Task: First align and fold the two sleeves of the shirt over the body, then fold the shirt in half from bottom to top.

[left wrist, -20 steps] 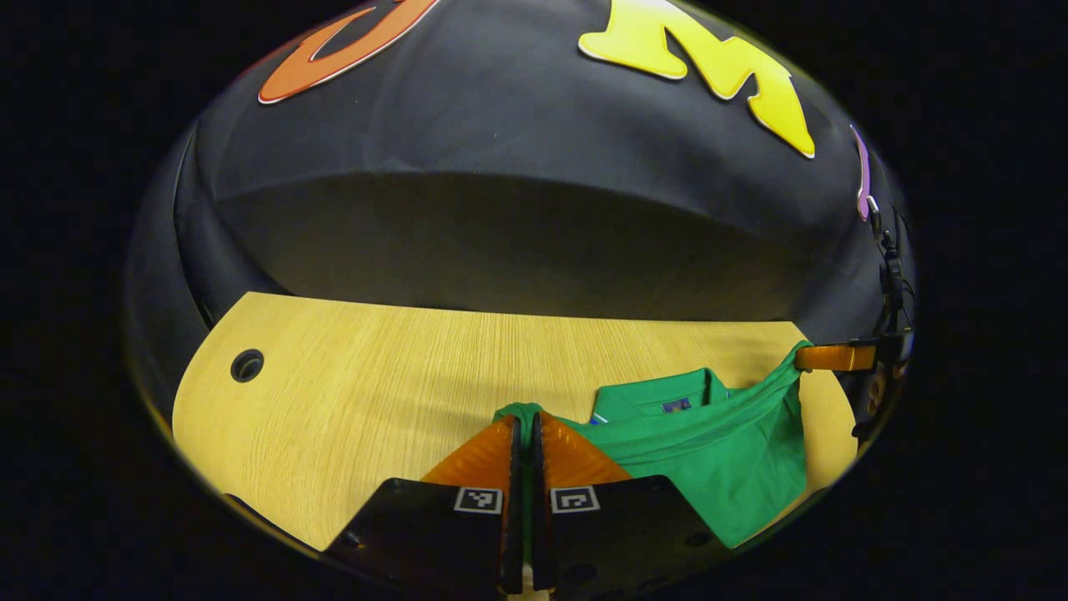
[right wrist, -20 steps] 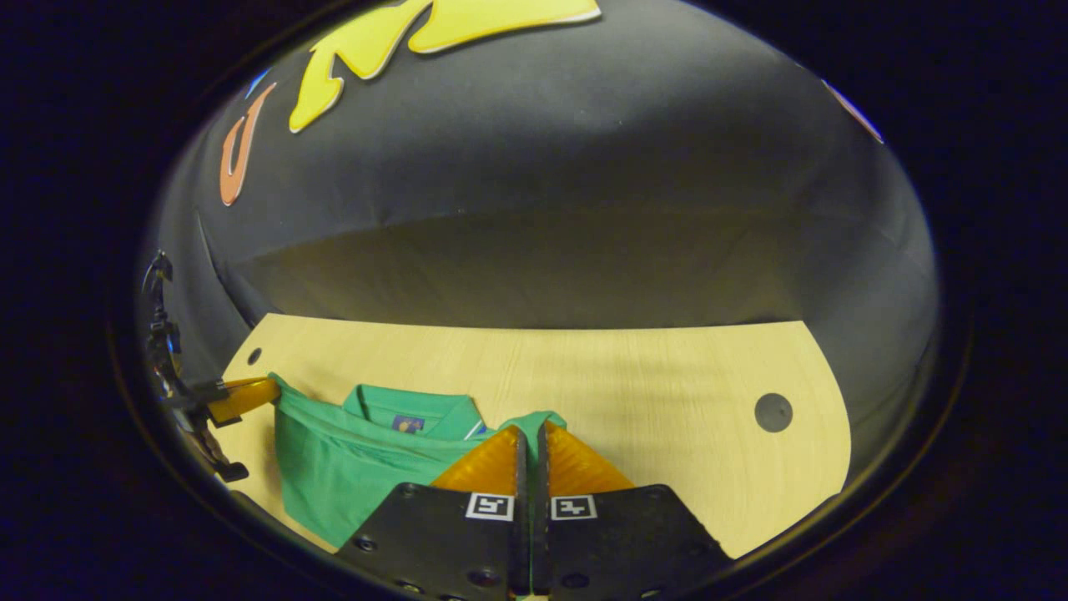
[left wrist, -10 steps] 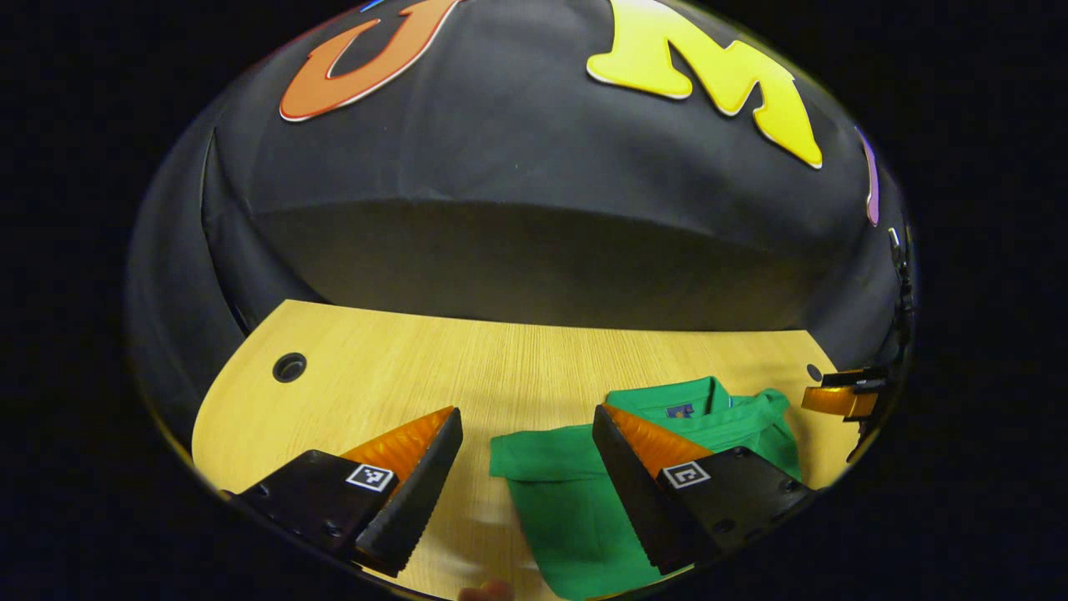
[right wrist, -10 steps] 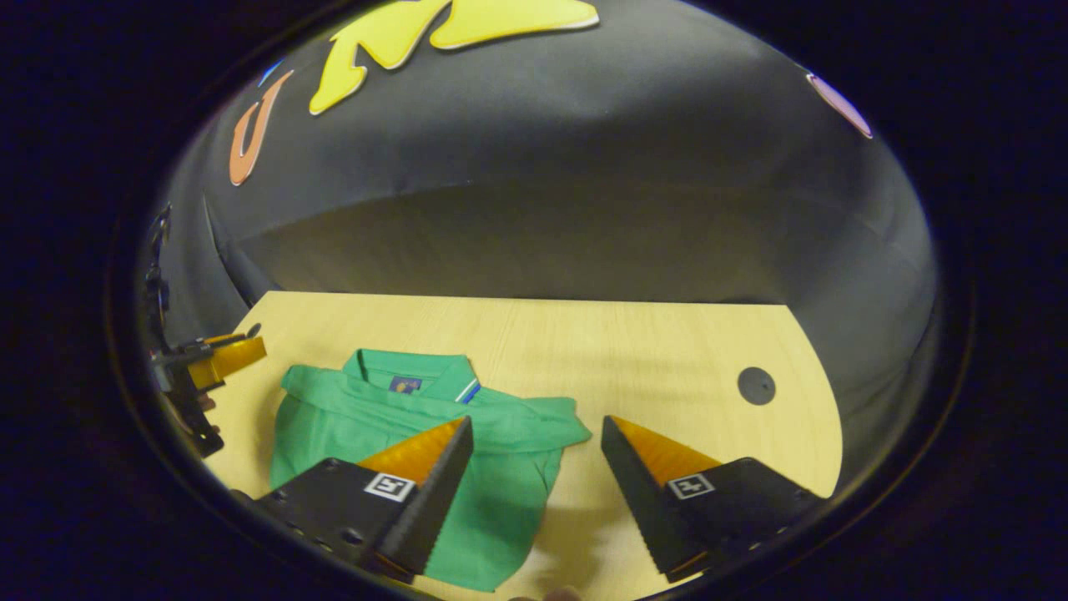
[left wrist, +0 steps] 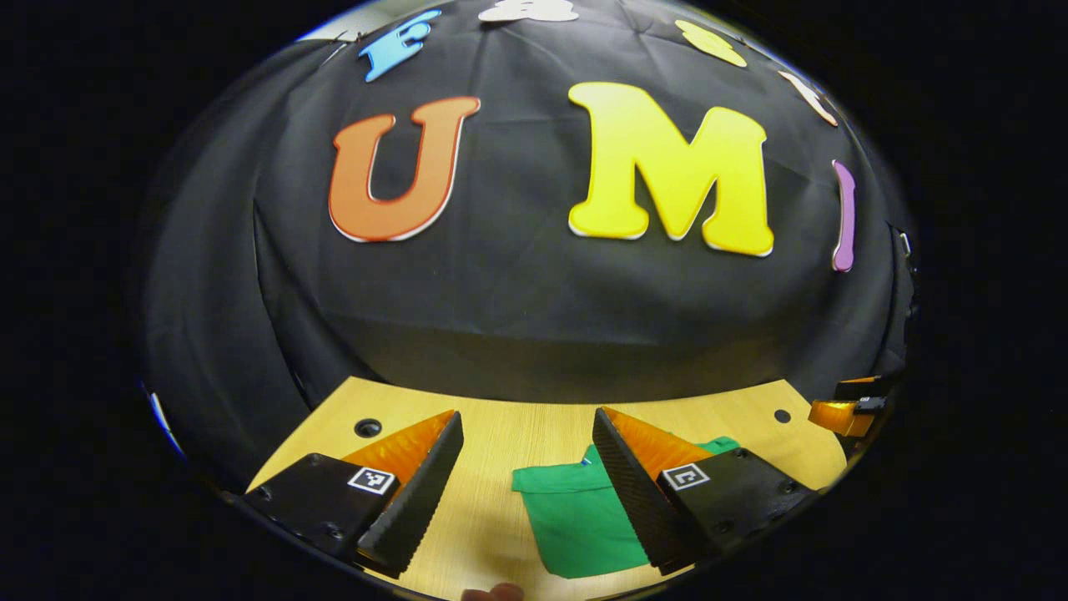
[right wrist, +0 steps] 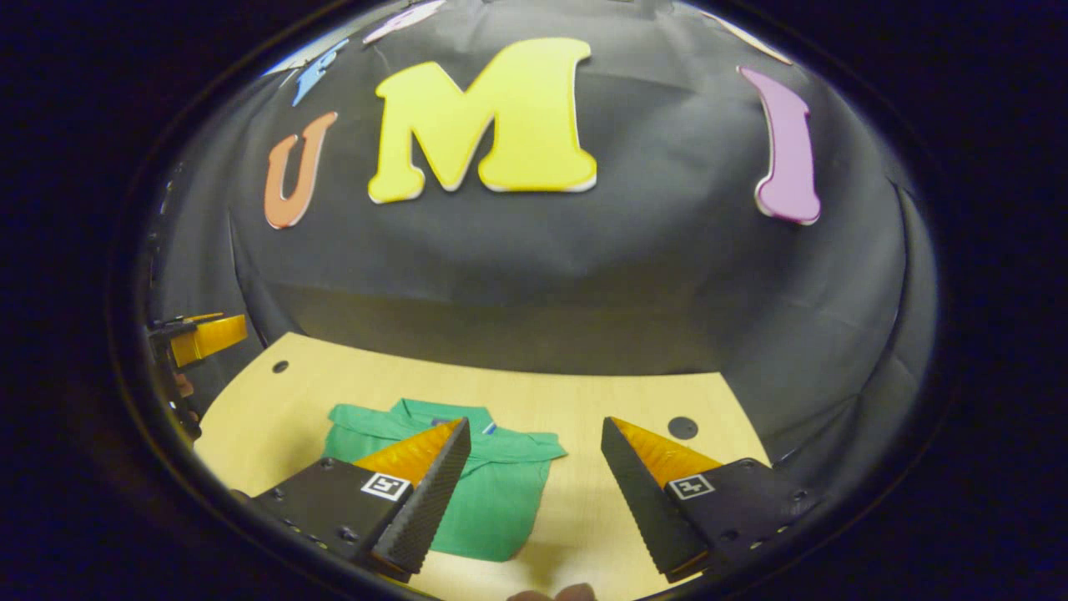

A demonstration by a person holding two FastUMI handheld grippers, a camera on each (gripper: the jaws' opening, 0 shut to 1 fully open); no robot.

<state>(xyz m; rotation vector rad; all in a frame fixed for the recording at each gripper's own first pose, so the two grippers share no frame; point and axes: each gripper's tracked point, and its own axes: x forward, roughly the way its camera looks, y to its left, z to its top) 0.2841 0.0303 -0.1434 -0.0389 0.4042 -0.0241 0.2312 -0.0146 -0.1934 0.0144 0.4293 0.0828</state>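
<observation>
Left gripper view: my left tongs [left wrist: 526,476] gape wide at the bottom of the frame, nothing held. Green shirt [left wrist: 576,517] lies folded flat on the wood counter [left wrist: 501,434], lower centre-right, its near part showing in the gap between my fingers and the rest hidden behind the right-hand finger [left wrist: 642,492]. Neither finger seems to touch the cloth; the tongs look raised above it. My right tongs [left wrist: 843,413] show at the far right edge, well apart from the shirt.

Right gripper view: my right tongs [right wrist: 534,492] are spread wide too, empty. Shirt [right wrist: 492,501] sits lower left of centre, collar toward the upper side, partly behind the left-hand finger [right wrist: 425,492] and reaching a bit into the gap. My left tongs [right wrist: 204,334] show at the left edge, off the counter [right wrist: 584,401] rim.

Small dark tag inside the collar [right wrist: 442,420], too small to read. Square black-and-white markers on the finger bodies.
</observation>
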